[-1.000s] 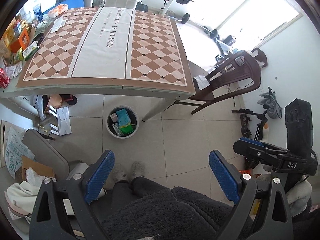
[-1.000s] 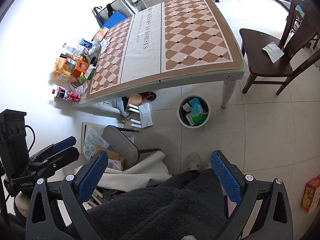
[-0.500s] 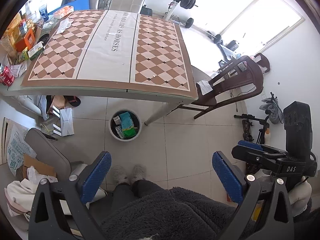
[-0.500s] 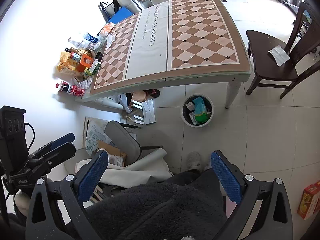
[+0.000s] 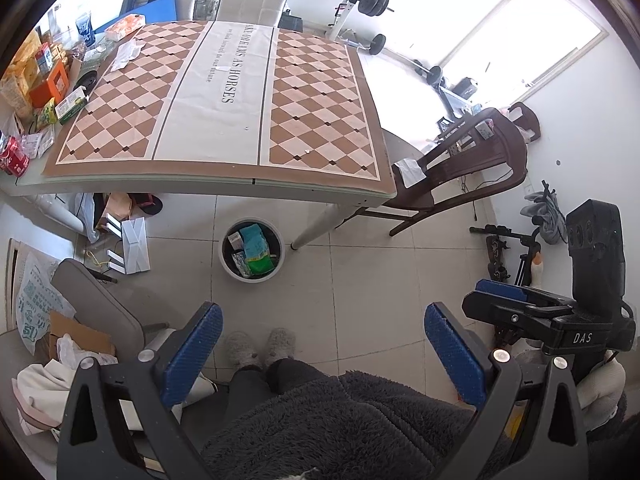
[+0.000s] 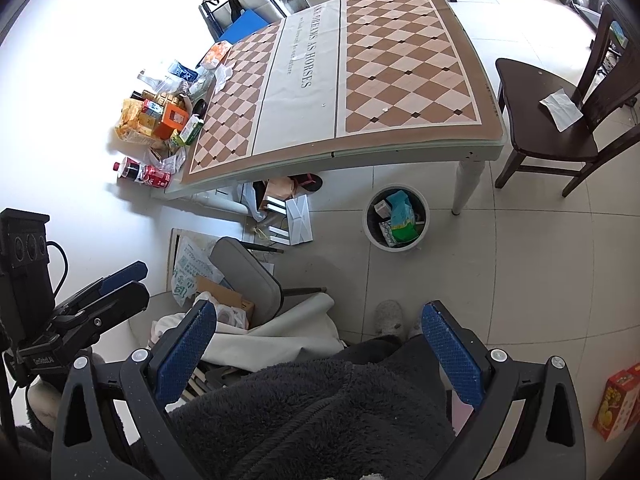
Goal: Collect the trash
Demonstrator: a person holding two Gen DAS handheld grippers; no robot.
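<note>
Beside table leg [image 5: 316, 226], packet-filled bin [image 5: 251, 251]

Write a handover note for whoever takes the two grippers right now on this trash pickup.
Left gripper: open, empty, held high over the floor.
Right gripper: open, empty, also raised.
Trash bin: on the floor by the table leg, already holding several packets.
Table: the patterned mat is mostly bare; a crumpled tissue lies near its far left corner.
Snack boxes, bags and a cola bottle are piled along the table's left edge; I cannot tell which count as trash.
A white paper lies on the wooden chair.
Left to do: tissue, paper, any wrappers into the bin.
</note>
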